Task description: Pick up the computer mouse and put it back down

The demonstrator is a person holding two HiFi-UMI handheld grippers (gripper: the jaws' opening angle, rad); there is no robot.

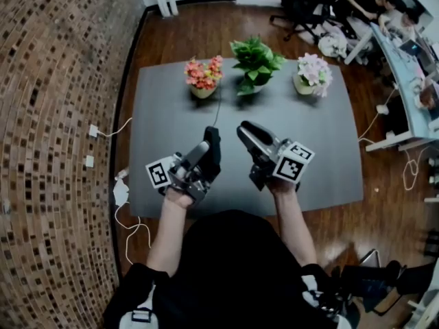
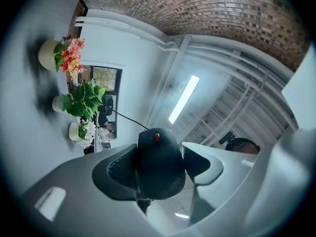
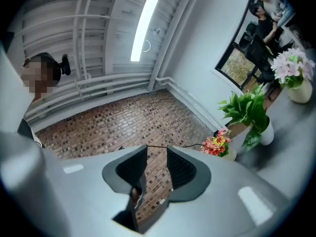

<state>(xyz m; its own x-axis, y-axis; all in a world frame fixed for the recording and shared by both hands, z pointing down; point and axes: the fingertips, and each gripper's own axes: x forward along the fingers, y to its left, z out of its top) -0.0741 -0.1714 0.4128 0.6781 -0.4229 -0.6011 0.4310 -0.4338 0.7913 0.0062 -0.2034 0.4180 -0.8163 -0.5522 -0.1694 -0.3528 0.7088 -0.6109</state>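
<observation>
A black computer mouse [image 2: 160, 162] with a red scroll wheel sits between the pads of my left gripper [image 2: 159, 154], which is shut on its sides. In the head view the mouse [image 1: 212, 151] is lifted above the grey table [image 1: 329, 170], and its thin black cable [image 1: 217, 108] trails toward the flower pots. My left gripper [image 1: 208, 153] points up and away from me. My right gripper [image 1: 245, 130] hovers just right of it, over the table's middle. Its jaws [image 3: 157, 157] stand a narrow gap apart with nothing between them; only the brick wall shows through.
Three pots stand along the table's far edge: orange-pink flowers [image 1: 204, 76], a green plant [image 1: 255, 62], pale pink flowers [image 1: 313, 74]. A brick wall [image 1: 55, 115] runs along the left. White cables and plugs [image 1: 120, 190] lie on the wooden floor. Desks with people are at the far right.
</observation>
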